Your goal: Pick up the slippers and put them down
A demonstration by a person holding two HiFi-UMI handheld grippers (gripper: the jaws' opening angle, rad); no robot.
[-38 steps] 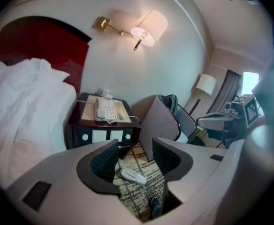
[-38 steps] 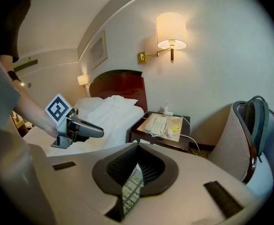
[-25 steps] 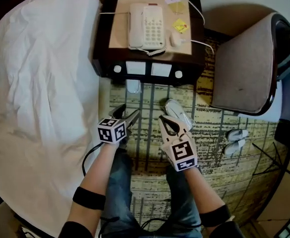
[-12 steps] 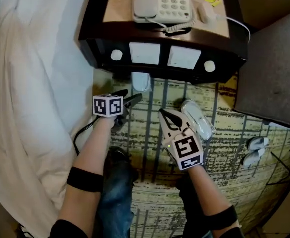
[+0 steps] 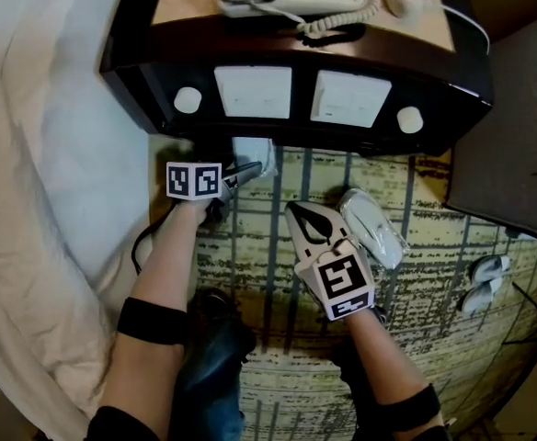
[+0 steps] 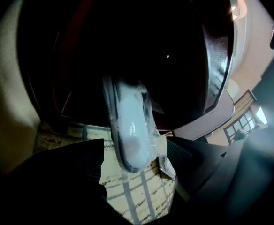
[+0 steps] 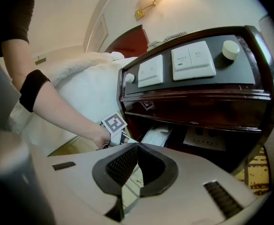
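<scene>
Along the left of the head view, the bed point(image 5: 39, 154) is taking up the largest share, its white bedding hanging to the floor. The dark nightstand point(image 5: 296, 62) is standing against it, overhanging the patterned carpet point(image 5: 268, 274) where the work is taking place.

Two plastic-wrapped slippers are lying on that carpet. The first slipper point(image 5: 253, 154) is sitting half under the nightstand's front edge, which in my judgement is why the person is reaching in low and at a slant. The second slipper point(image 5: 371, 228) is lying in the open, just beside the right hand.

The left gripper point(image 5: 241, 171) is pointing at the first slipper. Its jaws have just been opening and are standing well apart; in the left gripper view the slipper's point(image 6: 130, 130) near end is lying between them, but the pads are not pressing on it, so nothing is being held. I judge this to be the approach to the first pick.

The right gripper point(image 5: 298, 217) is hovering over bare carpet with its jaws fully together and nothing between them, apparently waiting its turn.
</scene>
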